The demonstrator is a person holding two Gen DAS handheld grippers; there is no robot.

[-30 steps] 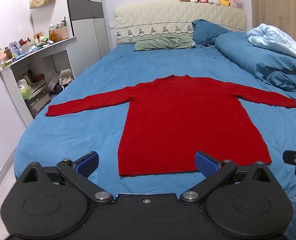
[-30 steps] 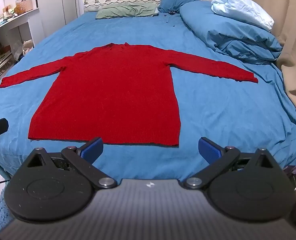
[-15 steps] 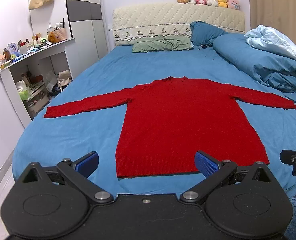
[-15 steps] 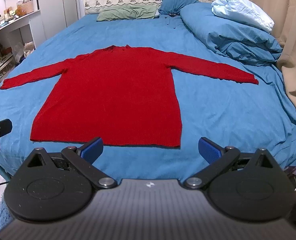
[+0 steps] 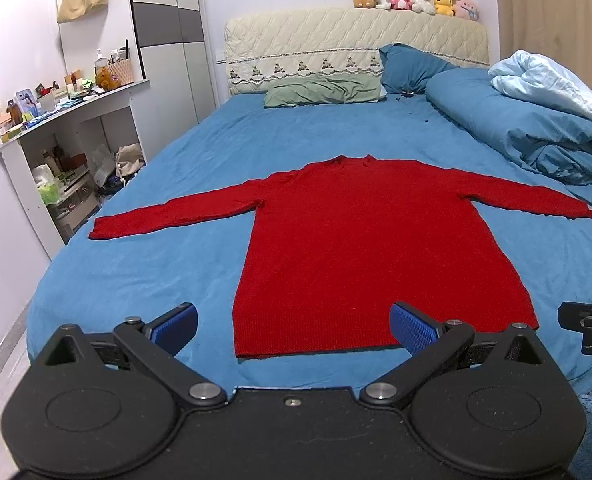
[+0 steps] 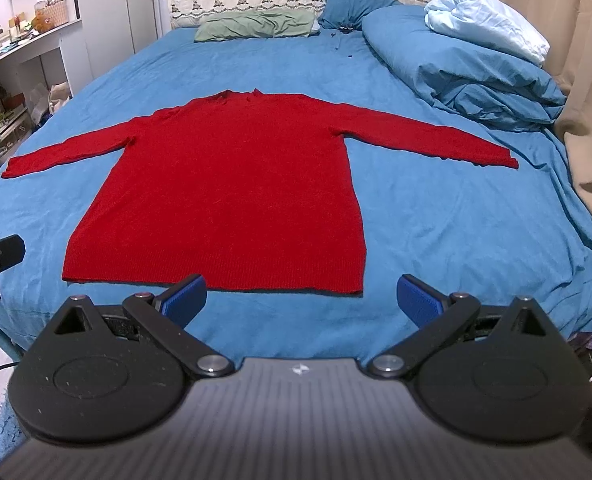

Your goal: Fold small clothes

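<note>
Both claws have eased a little nearer the foot of the bed since the earlier frames; the sweater's hem now sits slightly closer to the fingertips in each wrist view, and nothing on the bed itself has shifted. Left claw [image 5: 294, 326] released, blue pads spread wide, empty, hovering above the hem. Right claw [image 6: 302, 296] likewise spread and empty; its left pad overlaps the hem edge in view, contact not evident. Red sweater [image 5: 370, 256] lies flat, face-up or face-down unclear, straight ahead of both claws, sleeves stretched out to either side, collar at the far end toward the pillows [image 5: 324, 92]. From the left claw, the hem's left corner lies just ahead between the pads; the right corner is off beyond the right pad. From the right claw, the hem's right corner lies just ahead between the pads. Blue bedsheet [image 6: 456, 232] smooth beneath it; bunched duvet [image 6: 468, 60] well apart, far right. Reading: folding not yet begun, this is the approach. No crease, lift or wrinkle added compared with earlier frames.
</note>
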